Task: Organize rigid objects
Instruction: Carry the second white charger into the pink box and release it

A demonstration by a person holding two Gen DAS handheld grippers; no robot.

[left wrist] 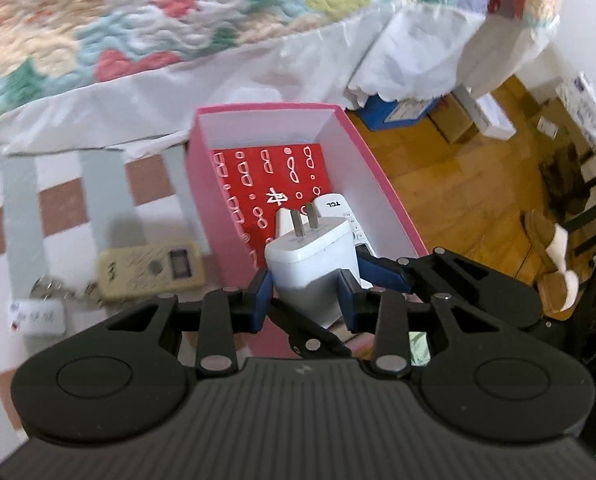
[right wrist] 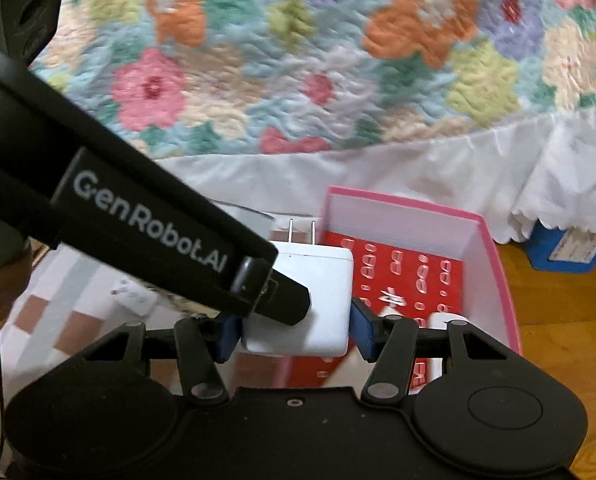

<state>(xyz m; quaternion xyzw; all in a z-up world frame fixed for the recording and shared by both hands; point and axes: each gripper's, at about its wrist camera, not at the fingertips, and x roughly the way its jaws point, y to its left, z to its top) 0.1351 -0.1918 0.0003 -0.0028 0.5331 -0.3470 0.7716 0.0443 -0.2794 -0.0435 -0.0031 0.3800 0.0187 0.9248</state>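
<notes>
White charger (right wrist: pixel 317 300) between blue fingers (right wrist: pixel 363 330) — above pink box (right wrist: pixel 497 264).

A bed carries everything: a checked sheet (left wrist: pixel 58 204) of white, brown and grey squares, with a flowered quilt (left wrist: pixel 138 20) spread across the far side. On the sheet stands an open pink box (left wrist: pixel 381 184), toward the right edge by the wooden floor (left wrist: pixel 457 184). Left of the box lies a beige remote (left wrist: pixel 150 270), and just left of that a bunch of keys (left wrist: pixel 50 286) with a white tag (left wrist: pixel 38 316).
</notes>
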